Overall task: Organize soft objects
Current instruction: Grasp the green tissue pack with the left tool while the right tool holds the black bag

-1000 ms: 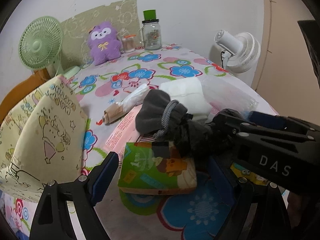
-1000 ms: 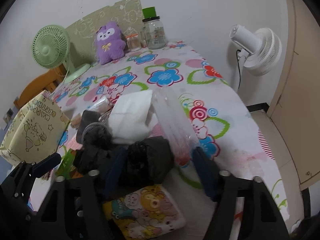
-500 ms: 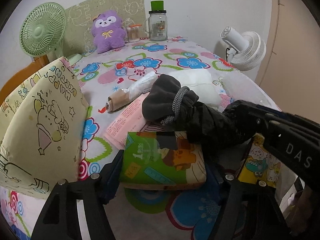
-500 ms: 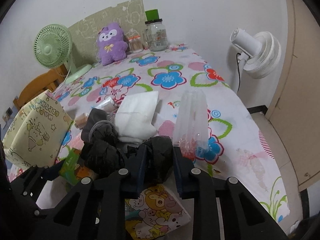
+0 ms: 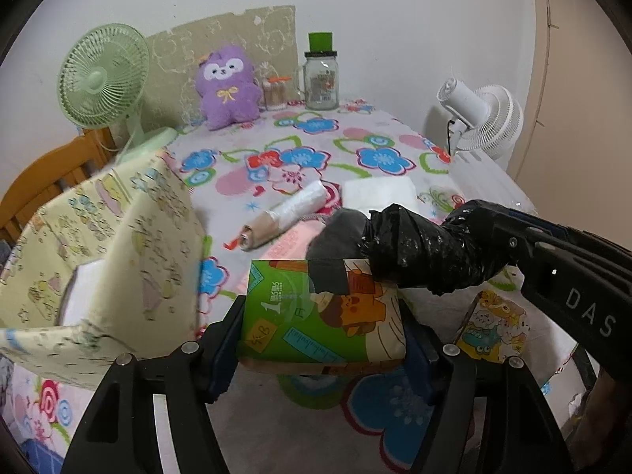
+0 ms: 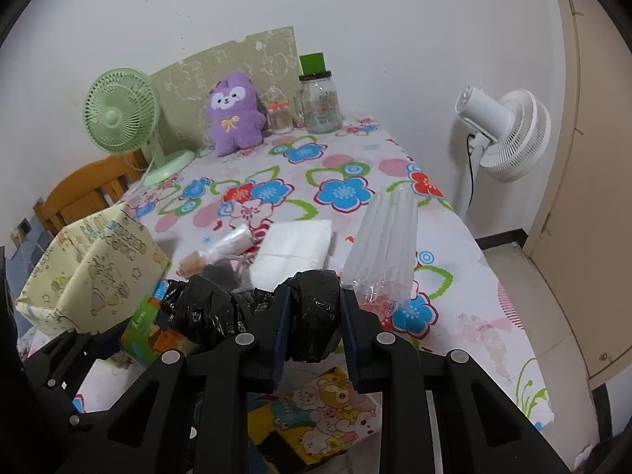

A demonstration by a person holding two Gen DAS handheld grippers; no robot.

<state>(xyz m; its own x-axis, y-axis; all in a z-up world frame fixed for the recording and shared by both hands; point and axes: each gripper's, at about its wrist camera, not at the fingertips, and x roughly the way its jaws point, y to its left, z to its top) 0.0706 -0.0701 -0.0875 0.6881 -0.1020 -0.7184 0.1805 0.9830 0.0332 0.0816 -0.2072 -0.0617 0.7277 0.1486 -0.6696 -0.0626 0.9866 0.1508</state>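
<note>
The left gripper (image 5: pixel 322 328) squeezes a green tissue pack (image 5: pixel 322 312) from both sides, and the pack sits just above the flowery tablecloth (image 5: pixel 308 158). Its jaws have just been closing on the pack. The right gripper (image 6: pixel 312 324) pinches one end of a black plastic bag bundle (image 6: pixel 314 312), which stretches over the tissue pack. Its jaws have just been closing on the bundle. A yellow paper bag (image 5: pixel 118 245) stands at the left. A white folded cloth (image 6: pixel 294 247) and a clear plastic bag (image 6: pixel 385 245) lie near the bundle.
</note>
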